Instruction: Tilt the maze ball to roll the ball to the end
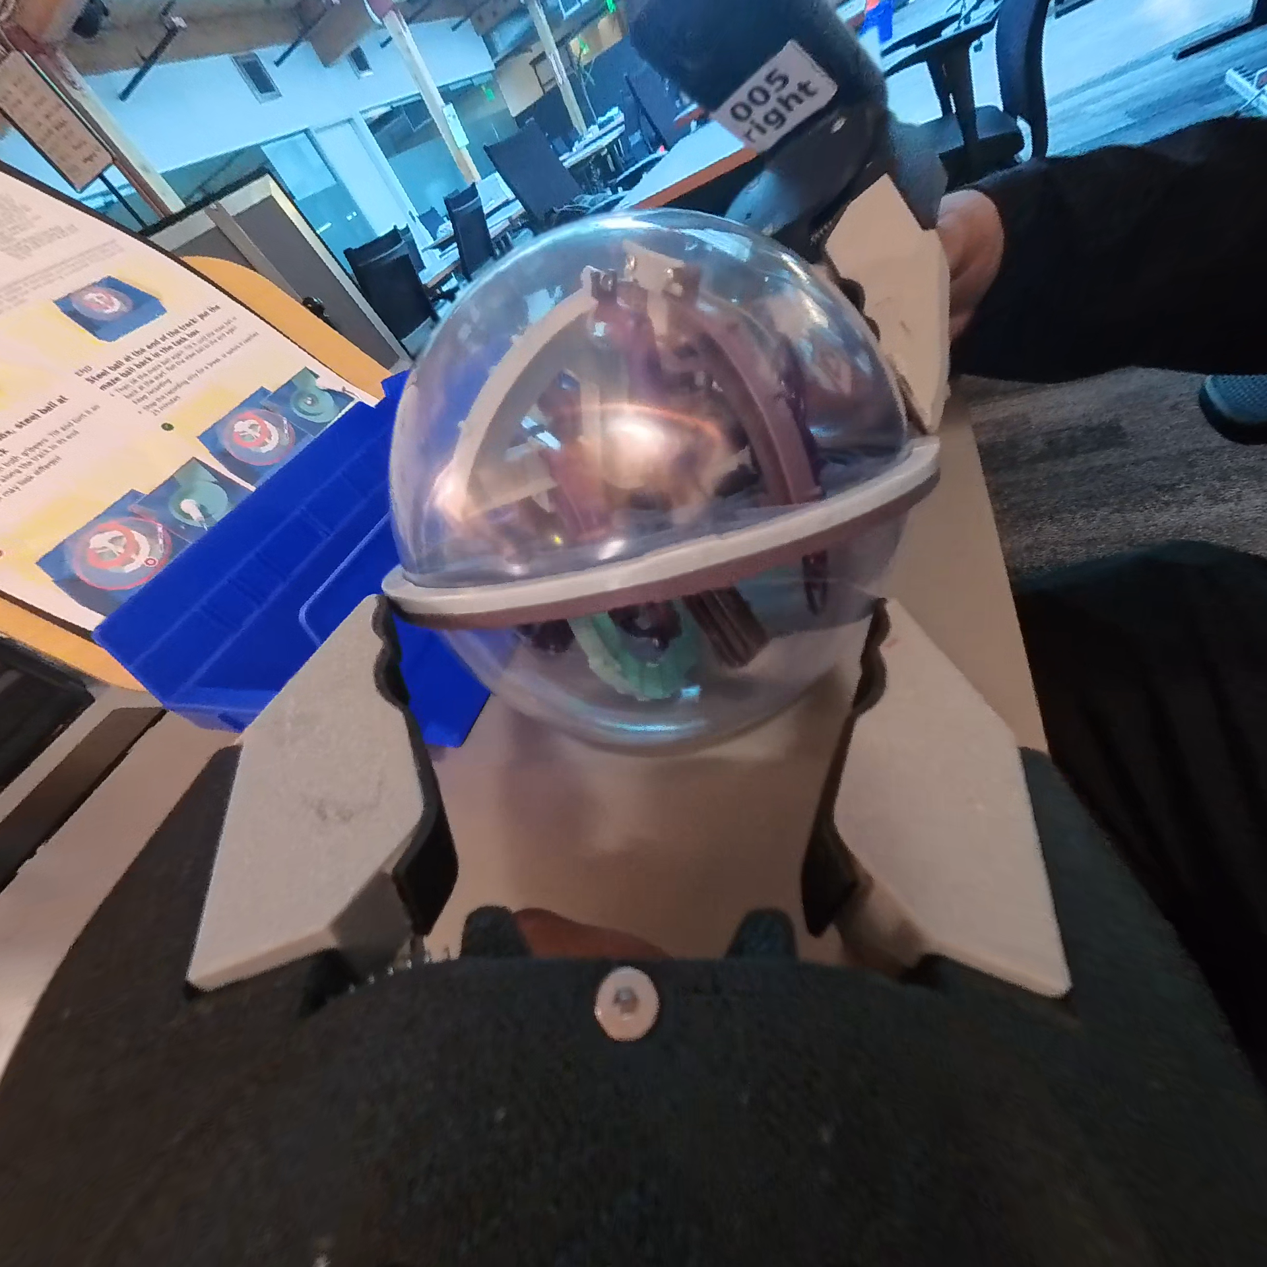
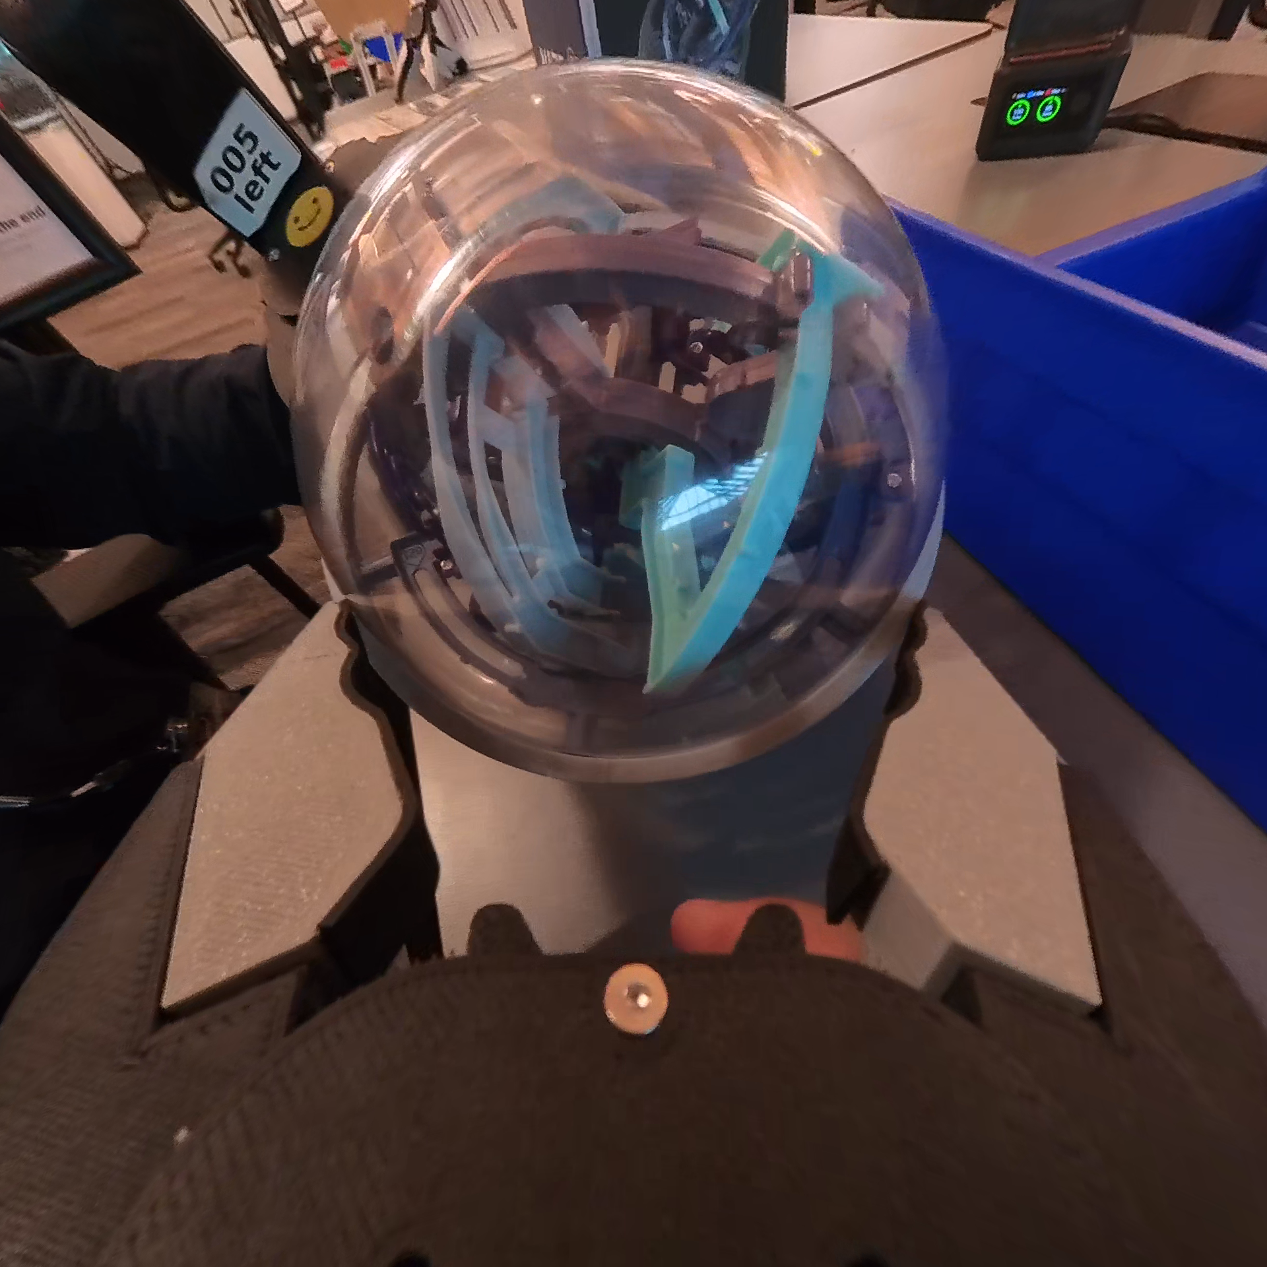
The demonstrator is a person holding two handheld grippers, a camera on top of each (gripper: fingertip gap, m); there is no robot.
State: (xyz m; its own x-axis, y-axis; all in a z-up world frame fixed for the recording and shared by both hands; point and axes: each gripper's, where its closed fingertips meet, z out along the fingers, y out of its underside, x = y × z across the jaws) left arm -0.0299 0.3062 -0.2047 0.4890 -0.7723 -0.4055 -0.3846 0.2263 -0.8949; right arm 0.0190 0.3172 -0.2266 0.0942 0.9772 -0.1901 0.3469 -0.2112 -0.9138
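The left gripper (image 1: 631, 610) and right gripper (image 2: 631, 637) both hold the clear maze ball (image 1: 651, 473) in their jaws (blue bin (image 1: 274, 603) beside it)

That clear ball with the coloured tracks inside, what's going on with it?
A person is holding a maze ball up between two handheld grippers, one in each hand. The left gripper has its fingers against the sphere's lower half, and the right gripper cradles it from the opposite side. The grey seam ring sits tilted, so the ball is being angled above the table, beside a blue bin. The small rolling ball inside cannot be made out.
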